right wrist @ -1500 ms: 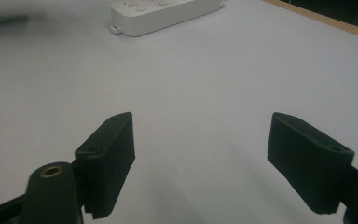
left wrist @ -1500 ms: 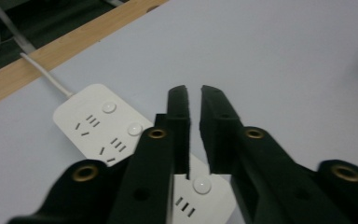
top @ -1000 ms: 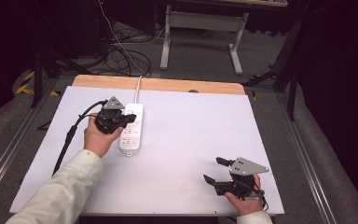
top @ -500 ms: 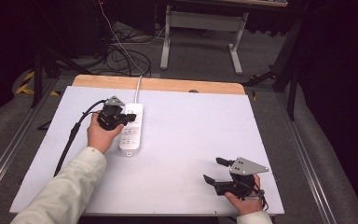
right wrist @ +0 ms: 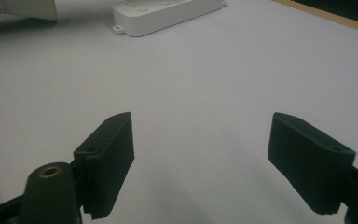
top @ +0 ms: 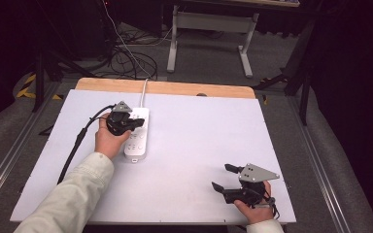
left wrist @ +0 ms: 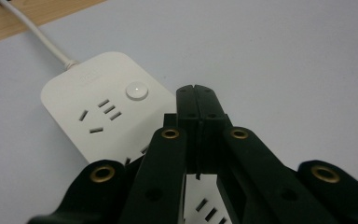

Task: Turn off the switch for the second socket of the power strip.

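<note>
left hand-held gripper point(top: 137, 122) farther over power strip point(top: 137, 136)

White pwr strip point(top: 137, 135) on table point(top: 199, 145)

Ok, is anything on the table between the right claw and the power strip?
Nothing visible. The right claw sits open at the table's near right, and bare white surface runs from it to the power strip. The left claw is shut, over the strip's far half, not in that path.

The power strip point(left wrist: 100, 109) looks like smooth satin plastic, on a matt white tabletop point(top: 199, 141) edged in wood.
</note>
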Action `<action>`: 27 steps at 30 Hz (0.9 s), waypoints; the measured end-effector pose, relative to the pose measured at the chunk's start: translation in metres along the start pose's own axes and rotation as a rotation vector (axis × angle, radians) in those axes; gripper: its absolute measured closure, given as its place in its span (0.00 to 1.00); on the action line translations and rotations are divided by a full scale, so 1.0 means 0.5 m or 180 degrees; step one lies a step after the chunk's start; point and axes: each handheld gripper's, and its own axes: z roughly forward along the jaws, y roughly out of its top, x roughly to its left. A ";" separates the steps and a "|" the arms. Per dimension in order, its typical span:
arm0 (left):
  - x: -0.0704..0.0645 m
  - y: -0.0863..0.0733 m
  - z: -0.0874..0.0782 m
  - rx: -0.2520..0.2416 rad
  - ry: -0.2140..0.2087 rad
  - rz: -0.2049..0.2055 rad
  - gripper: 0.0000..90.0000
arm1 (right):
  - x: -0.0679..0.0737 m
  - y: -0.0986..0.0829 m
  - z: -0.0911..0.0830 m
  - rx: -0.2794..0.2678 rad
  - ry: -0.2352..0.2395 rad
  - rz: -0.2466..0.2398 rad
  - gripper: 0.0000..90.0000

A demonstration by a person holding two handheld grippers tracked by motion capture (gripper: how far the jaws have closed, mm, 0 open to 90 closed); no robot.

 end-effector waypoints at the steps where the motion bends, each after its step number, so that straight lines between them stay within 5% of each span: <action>1: -0.001 0.000 0.002 -0.0008 -0.0016 -0.0017 1.00 | 0.000 0.000 0.000 0.0001 0.0002 -0.0001 0.26; 12: 0.005 -0.005 0.015 0.0057 0.0088 0.0014 1.00 | 0.000 0.000 0.001 0.0003 0.0011 -0.0006 0.26; 27: 0.003 -0.009 0.024 0.0090 0.0056 -0.0021 1.00 | 0.000 -0.001 0.001 0.0009 0.0012 0.0006 0.26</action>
